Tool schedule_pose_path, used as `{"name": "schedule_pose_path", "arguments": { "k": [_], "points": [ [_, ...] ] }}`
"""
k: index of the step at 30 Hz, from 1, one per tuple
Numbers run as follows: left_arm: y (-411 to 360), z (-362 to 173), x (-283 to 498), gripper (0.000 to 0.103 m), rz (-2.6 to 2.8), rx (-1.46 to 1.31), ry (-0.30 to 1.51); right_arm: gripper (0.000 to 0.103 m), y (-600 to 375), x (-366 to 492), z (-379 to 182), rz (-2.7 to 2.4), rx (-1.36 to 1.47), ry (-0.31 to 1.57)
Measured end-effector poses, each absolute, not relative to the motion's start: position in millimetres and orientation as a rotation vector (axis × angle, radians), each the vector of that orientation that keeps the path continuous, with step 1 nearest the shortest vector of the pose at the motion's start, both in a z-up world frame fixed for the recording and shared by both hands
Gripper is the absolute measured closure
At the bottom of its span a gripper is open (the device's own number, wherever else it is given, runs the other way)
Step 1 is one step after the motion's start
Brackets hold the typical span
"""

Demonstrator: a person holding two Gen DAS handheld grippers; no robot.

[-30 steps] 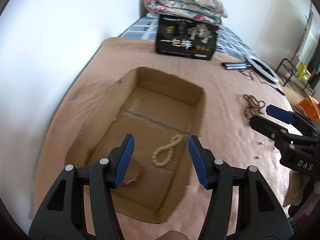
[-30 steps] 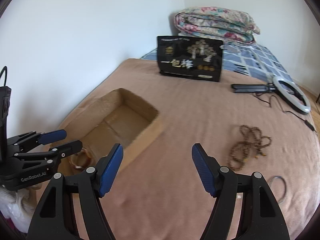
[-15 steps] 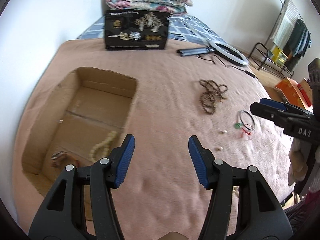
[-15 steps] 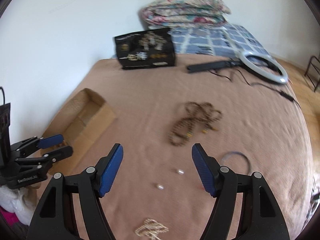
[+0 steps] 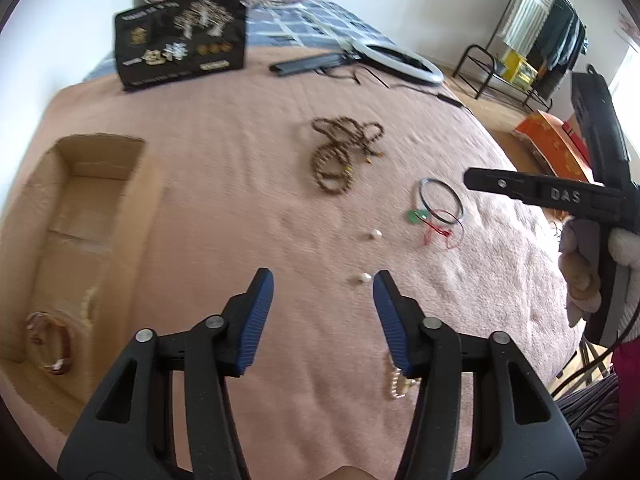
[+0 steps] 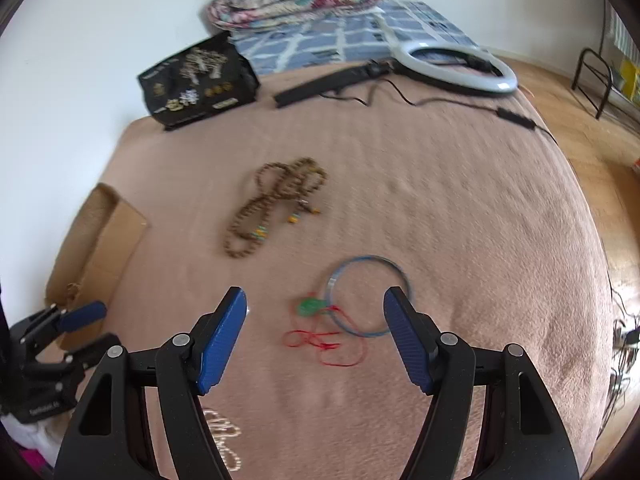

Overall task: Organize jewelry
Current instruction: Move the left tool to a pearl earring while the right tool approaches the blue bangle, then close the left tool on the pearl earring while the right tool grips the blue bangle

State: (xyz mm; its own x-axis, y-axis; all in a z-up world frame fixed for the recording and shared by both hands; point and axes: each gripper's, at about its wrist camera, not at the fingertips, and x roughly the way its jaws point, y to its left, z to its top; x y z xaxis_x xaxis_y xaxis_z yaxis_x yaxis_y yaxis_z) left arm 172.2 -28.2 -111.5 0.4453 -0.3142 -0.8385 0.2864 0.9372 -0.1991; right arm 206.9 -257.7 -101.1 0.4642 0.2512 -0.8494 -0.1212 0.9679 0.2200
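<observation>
Hovering open-jawed, right hand-held gripper [image 6: 315, 312] over blue bangle [image 6: 370, 296] with jade pendant [image 6: 310, 306] on bed blanket [image 6: 460, 220]; left hand-held gripper [image 5: 323, 292] open, empty; advisable: pinch bangle rim squarely.

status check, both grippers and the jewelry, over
Left gripper open, empty. Right gripper open above the ring bangle. Brown bead necklace loose on blanket. Nothing blocking.
</observation>
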Motion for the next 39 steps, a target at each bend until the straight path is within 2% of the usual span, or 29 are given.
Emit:
{"name": "schedule_pose_path", "arguments": {
  "k": [1,9,11,18,36,39],
  "points": [
    [-35,-115,174,0.056,-0.385,-0.026,1.058,0.032,-261,209,-105,0.219,0.138,1.073],
    [-66,-145,176,0.057,-0.423,0.007,1.098,0.032,-278,223,-136,0.208,0.160,1.133],
    [-74,-153,175,0.061,-0.429,0.028,1.104,0.032,-277,226,-142,0.210,0.149,1.146],
    [-83,-168,180,0.062,-0.425,0.066,1.120,0.025,-275,233,-153,0.205,0.125,1.162],
    [-93,-184,190,0.080,-0.458,0.113,1.155,0.021,-268,249,-166,0.196,0.121,1.216],
    [-91,-186,193,0.086,-0.453,0.113,1.158,0.021,-267,251,-170,0.192,0.116,1.228]
  ]
}}
